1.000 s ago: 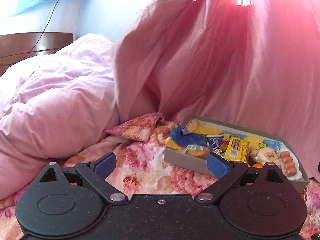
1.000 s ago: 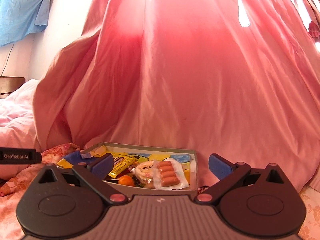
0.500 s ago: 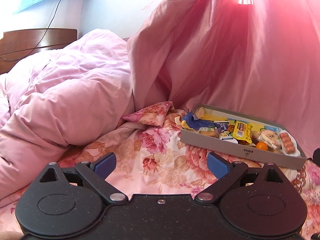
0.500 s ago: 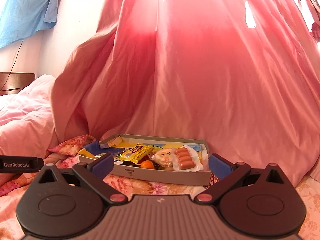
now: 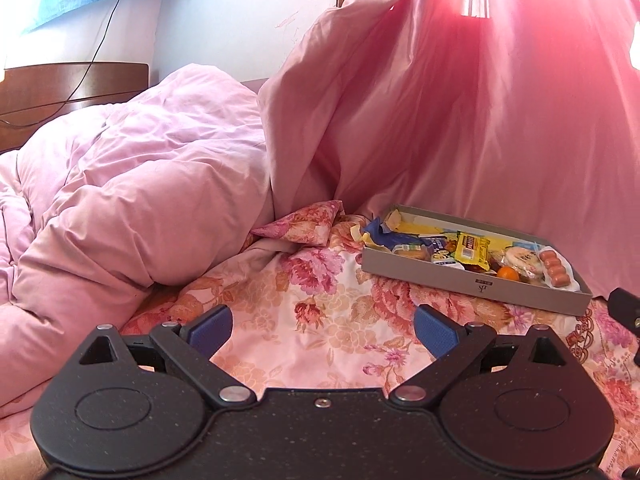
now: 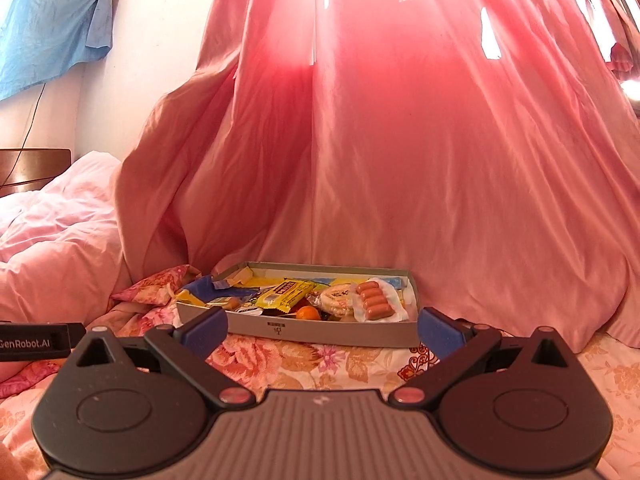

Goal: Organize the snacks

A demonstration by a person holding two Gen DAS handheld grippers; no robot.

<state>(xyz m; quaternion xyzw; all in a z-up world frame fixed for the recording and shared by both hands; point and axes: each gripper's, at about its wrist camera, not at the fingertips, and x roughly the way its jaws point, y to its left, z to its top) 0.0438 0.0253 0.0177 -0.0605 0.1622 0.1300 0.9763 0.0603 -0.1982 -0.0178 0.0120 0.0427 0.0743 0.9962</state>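
Observation:
A shallow grey box [image 5: 472,285] [image 6: 320,330] full of snacks rests on the floral bedspread. Inside lie a yellow wrapped bar [image 5: 473,249] [image 6: 286,293], a pack of small sausages [image 5: 554,272] [image 6: 374,301], a round wrapped cake [image 5: 522,259] [image 6: 338,298], a small orange [image 5: 508,273] [image 6: 307,313] and a blue packet [image 5: 380,230] [image 6: 202,286]. My left gripper [image 5: 322,330] is open and empty, well short of the box and to its left. My right gripper [image 6: 322,326] is open and empty, just in front of the box's near wall.
A pink curtain [image 6: 380,140] hangs right behind the box. A bunched pink duvet [image 5: 132,200] fills the left side, with a wooden headboard [image 5: 60,88] beyond it. Floral bedspread [image 5: 320,312] lies bare between the duvet and the box.
Both grippers have drawn back from the box, which now sits farther away and smaller in both views. Both stay open and empty.

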